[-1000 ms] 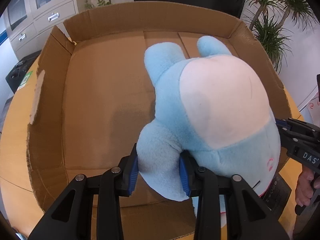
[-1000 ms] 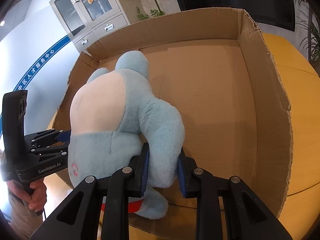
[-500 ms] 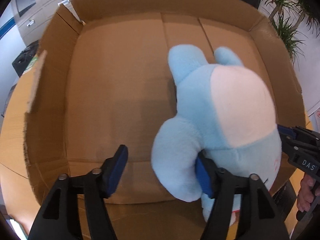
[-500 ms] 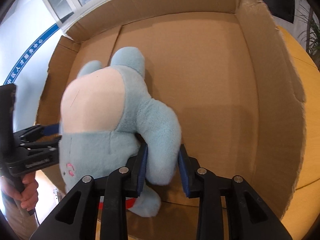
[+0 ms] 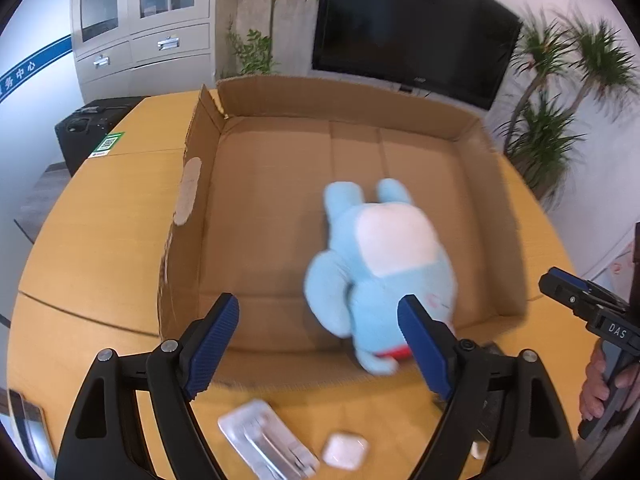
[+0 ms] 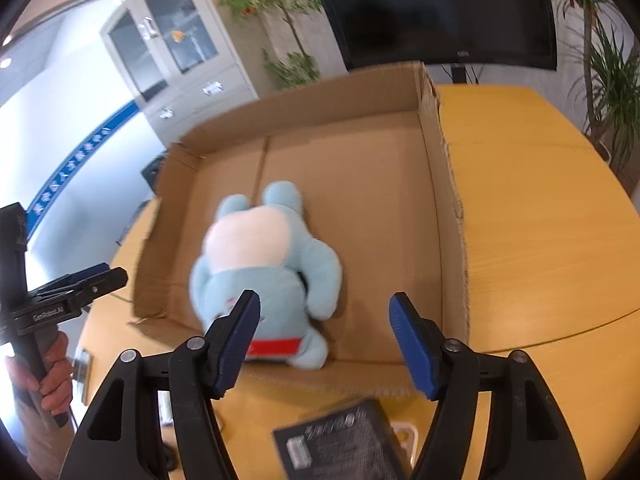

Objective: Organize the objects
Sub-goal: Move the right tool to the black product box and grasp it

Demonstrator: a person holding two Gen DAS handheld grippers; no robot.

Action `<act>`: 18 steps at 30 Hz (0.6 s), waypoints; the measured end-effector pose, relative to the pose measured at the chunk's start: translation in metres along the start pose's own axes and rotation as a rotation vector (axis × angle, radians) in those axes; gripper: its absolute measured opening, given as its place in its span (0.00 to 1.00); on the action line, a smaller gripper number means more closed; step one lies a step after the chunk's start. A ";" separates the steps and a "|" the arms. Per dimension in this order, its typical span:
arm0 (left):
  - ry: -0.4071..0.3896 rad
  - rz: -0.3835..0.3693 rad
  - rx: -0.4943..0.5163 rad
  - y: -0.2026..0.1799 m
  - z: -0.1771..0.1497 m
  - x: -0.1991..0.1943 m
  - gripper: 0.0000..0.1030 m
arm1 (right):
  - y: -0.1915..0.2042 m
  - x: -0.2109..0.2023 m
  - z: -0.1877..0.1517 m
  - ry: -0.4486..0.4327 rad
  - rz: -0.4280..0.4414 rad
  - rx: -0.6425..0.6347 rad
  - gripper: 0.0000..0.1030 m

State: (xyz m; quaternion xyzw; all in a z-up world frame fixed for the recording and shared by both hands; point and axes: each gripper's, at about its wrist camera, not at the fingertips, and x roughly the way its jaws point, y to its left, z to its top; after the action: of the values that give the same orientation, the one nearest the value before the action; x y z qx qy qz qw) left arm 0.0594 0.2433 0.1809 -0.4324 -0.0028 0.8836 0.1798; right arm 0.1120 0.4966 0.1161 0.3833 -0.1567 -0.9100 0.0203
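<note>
A light blue plush toy (image 5: 384, 264) with a white belly and a red band lies inside the open cardboard box (image 5: 264, 208), near its front wall; it also shows in the right wrist view (image 6: 268, 256). My left gripper (image 5: 320, 340) is open and empty, held above the table in front of the box. My right gripper (image 6: 324, 340) is open and empty, also in front of the box (image 6: 444, 208). Each gripper shows at the edge of the other's view.
On the yellow table (image 5: 100, 248) in front of the box lie a clear plastic packet (image 5: 264, 444), a small white case (image 5: 344, 450) and a black booklet (image 6: 340, 444). A black TV, cabinet and plants stand behind.
Both grippers have let go of the plush toy's arms and opened wide. They have pulled back out of the box. The toy now lies in the box.
</note>
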 end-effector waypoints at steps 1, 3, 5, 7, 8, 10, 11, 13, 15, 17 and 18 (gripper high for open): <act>-0.004 -0.013 0.003 -0.005 -0.006 -0.007 0.81 | 0.009 -0.011 -0.002 -0.013 0.012 -0.013 0.72; -0.008 -0.038 0.015 -0.016 -0.019 -0.016 0.85 | 0.017 -0.026 -0.009 -0.031 0.031 -0.032 0.81; -0.012 -0.054 0.025 -0.028 -0.036 -0.028 0.91 | 0.021 -0.041 -0.030 -0.036 0.052 -0.063 0.84; -0.012 -0.077 0.016 -0.034 -0.056 -0.036 0.94 | 0.019 -0.049 -0.054 -0.020 0.058 -0.093 0.85; -0.004 -0.102 0.012 -0.037 -0.067 -0.040 0.94 | 0.019 -0.050 -0.065 -0.009 0.058 -0.104 0.85; 0.020 -0.158 0.007 -0.046 -0.093 -0.046 0.94 | 0.012 -0.049 -0.091 0.020 0.054 -0.109 0.85; 0.031 -0.187 -0.005 -0.053 -0.105 -0.048 0.94 | 0.007 -0.047 -0.103 0.035 0.054 -0.106 0.85; 0.055 -0.244 -0.023 -0.063 -0.124 -0.048 0.98 | -0.002 -0.044 -0.125 0.062 0.057 -0.096 0.85; 0.092 -0.312 -0.060 -0.072 -0.144 -0.041 0.99 | -0.010 -0.043 -0.144 0.080 0.072 -0.086 0.85; 0.134 -0.365 -0.090 -0.080 -0.158 -0.034 0.99 | -0.017 -0.043 -0.154 0.082 0.085 -0.074 0.85; 0.153 -0.386 -0.111 -0.084 -0.166 -0.027 0.99 | -0.022 -0.043 -0.157 0.082 0.091 -0.065 0.85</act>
State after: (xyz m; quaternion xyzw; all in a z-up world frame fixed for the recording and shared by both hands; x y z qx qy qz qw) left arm 0.2283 0.2882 0.1114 -0.4990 -0.1208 0.7957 0.3213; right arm 0.2543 0.4819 0.0362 0.4116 -0.1433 -0.8964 0.0804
